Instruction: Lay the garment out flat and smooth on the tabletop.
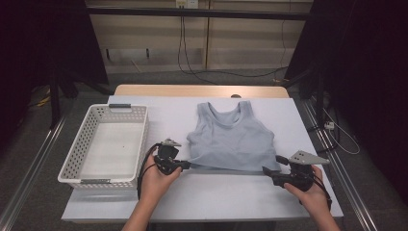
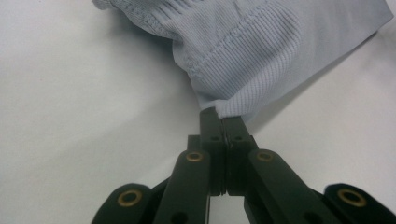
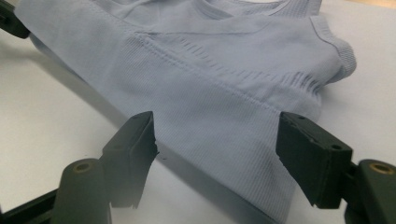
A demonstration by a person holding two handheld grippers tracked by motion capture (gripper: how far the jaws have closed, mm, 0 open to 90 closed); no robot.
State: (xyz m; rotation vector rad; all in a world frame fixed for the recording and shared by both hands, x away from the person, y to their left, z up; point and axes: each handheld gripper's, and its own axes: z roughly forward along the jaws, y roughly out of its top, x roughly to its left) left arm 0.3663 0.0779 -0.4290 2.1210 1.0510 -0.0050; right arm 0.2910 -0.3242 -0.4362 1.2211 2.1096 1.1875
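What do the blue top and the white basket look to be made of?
Top: apparently a soft stretchy knit, matte pale blue; fine ribbing and stitched seams show in both gripper views, and it drapes from the shut left gripper. Basket: likely rigid moulded plastic, white with a slight sheen; its walls carry regular rows of holes.

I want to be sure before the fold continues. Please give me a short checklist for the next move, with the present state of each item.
1. Left gripper clamped on the top's hem corner: ok.
2. Right gripper holding the other corner: not ok, jaws stand apart with the hem between them.
3. Top lying flat, straps away from the person: ok.
4. White basket clear of the garment: ok.
5. Hem stretched evenly between grippers: cannot tell.
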